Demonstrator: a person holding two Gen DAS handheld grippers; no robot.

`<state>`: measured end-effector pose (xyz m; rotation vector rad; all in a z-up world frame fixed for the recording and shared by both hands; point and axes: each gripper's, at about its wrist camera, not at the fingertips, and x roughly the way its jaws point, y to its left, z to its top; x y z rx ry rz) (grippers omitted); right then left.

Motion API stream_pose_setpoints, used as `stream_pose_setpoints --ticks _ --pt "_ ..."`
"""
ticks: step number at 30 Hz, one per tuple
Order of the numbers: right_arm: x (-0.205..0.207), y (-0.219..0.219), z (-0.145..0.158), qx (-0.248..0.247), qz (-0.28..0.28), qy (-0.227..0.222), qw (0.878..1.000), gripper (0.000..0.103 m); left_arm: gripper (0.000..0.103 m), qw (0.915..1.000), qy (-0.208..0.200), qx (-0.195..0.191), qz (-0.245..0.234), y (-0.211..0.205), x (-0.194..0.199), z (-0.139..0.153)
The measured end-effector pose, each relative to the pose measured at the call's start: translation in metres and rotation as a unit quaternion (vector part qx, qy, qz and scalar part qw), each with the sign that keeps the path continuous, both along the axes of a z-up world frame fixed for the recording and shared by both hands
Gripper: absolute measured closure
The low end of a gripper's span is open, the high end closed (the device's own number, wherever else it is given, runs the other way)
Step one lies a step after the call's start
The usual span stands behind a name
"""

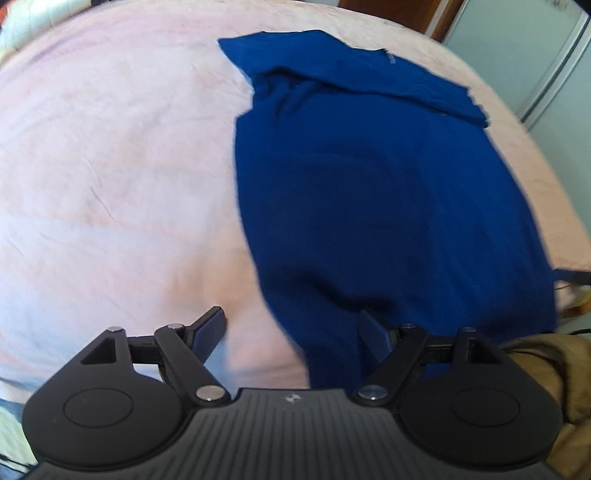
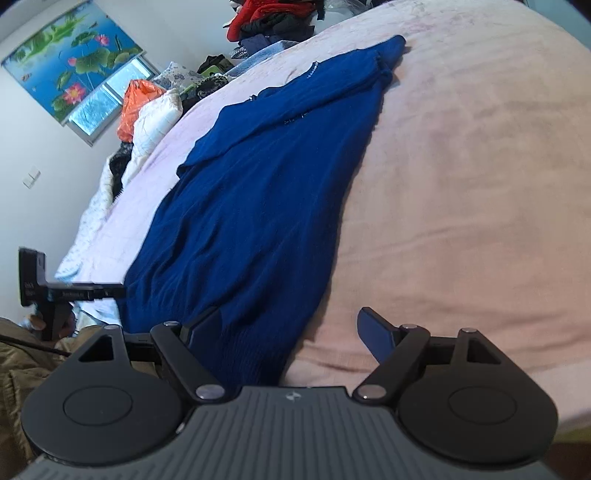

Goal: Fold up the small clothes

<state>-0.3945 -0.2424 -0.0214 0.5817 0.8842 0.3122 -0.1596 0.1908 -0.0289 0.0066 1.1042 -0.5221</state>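
Observation:
A dark blue garment (image 1: 388, 192) lies spread lengthwise on a pale pink bed sheet (image 1: 110, 166), its sleeves folded across the far end. My left gripper (image 1: 291, 332) is open at the garment's near left corner, hem cloth lying between its fingers. In the right wrist view the same garment (image 2: 266, 192) runs away from me. My right gripper (image 2: 291, 332) is open at the near right corner, the hem edge between its fingers. The left gripper (image 2: 110, 292) shows side-on at the garment's far side; its jaws are not clear there.
The pink sheet (image 2: 461, 184) covers the bed. A pile of clothes (image 2: 273, 22) and bedding with an orange bag (image 2: 138, 99) lie along the bed's far side under a window with a lotus blind (image 2: 74, 66). A wardrobe door (image 1: 524, 55) stands beyond the bed.

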Motion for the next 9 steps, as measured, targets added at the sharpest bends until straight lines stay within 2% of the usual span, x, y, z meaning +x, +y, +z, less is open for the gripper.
stream_pose_setpoints --ticks 3,5,8,9 --pt "-0.006 -0.003 -0.002 0.029 0.015 0.001 0.999 0.024 0.016 0.9988 0.013 -0.046 -0.009 0.003 -0.005 -0.005" --pt "-0.009 0.001 -0.006 0.055 0.029 0.001 0.998 0.028 0.012 0.9982 0.01 -0.056 -0.019 -0.002 -0.008 -0.007" --pt "-0.005 0.018 -0.02 0.085 0.062 0.021 0.994 0.049 0.01 0.9956 0.005 -0.068 -0.063 -0.013 -0.018 -0.007" --pt "-0.002 0.025 -0.027 0.081 0.068 0.033 0.994 0.051 0.01 0.9941 0.006 -0.074 -0.08 -0.016 -0.022 -0.008"
